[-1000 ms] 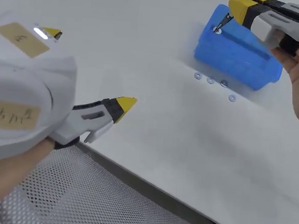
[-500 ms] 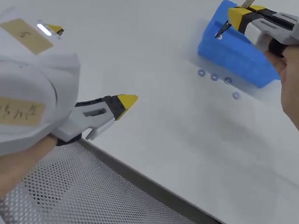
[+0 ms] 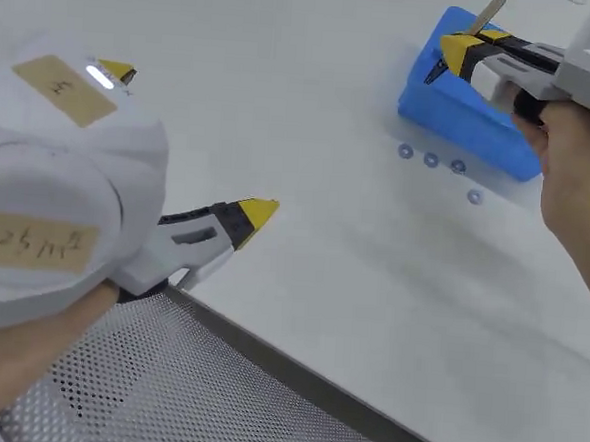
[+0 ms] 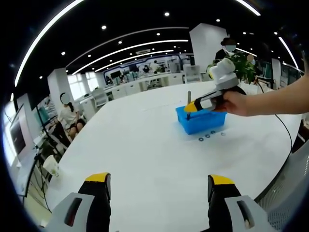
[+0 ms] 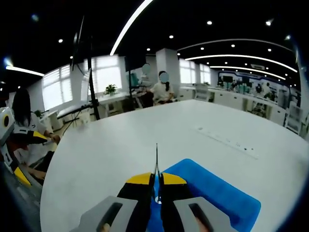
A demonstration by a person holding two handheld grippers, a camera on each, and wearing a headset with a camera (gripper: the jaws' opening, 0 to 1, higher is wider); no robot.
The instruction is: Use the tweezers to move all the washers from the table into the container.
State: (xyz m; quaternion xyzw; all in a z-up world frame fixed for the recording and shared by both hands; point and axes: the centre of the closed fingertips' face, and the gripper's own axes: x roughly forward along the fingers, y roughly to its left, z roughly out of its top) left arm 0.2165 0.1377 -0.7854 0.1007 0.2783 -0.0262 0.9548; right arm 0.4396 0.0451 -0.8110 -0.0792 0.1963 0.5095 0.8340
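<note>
A blue container stands at the far right of the white table, and three small washers lie in a row in front of it. One more washer lies a little nearer. My right gripper is shut on thin tweezers, whose tips point down at the container's left end. In the right gripper view the tweezers rise between the closed jaws, above the container. I cannot tell whether the tips hold a washer. My left gripper hovers open near the table's front edge, far from the washers.
A perforated metal surface lies below the table's front edge. In the left gripper view the container, the washers and the right gripper sit far ahead. People and desks stand in the background.
The right gripper has shifted slightly toward the container's left end and tilted the tweezers steeper. The head camera has moved a little. The left gripper stays open in place.
</note>
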